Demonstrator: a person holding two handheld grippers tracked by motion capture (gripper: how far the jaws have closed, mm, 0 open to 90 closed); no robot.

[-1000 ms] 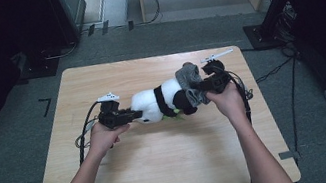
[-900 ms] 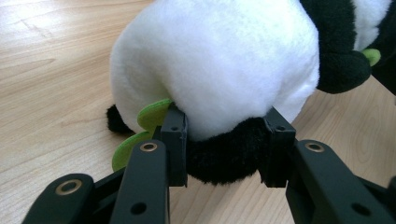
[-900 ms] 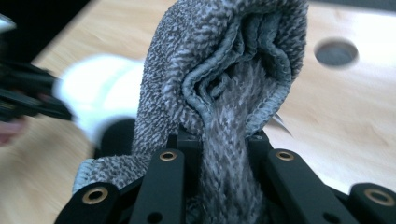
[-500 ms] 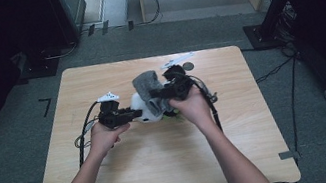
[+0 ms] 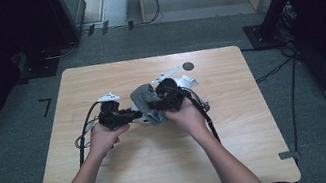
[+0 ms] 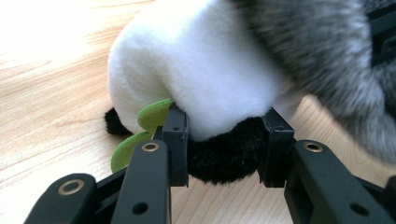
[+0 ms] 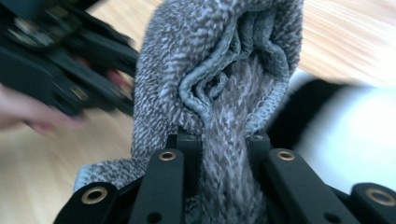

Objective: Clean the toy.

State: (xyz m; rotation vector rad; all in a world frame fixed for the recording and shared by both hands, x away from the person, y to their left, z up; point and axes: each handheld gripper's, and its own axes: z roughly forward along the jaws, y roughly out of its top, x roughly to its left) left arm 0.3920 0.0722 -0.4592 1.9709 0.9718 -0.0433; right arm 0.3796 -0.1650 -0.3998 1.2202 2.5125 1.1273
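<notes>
My left gripper (image 6: 224, 154) is pinching the black end of the plush toy (image 6: 205, 79) near the middle of the wooden table (image 5: 165, 172); its view is showing green felt bits (image 6: 152, 116). My right gripper (image 7: 219, 144) is clamping the grey knit sock (image 7: 219, 70), bunched over the toy, which is lying lengthwise between my hands.

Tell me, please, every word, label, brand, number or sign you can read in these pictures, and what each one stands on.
There is no readable text.
The plush toy, the grey knitted cloth, the left gripper, the right gripper and the table bear no lettering.
The dark round mark on the table is plain, with no writing to be made out.
</notes>
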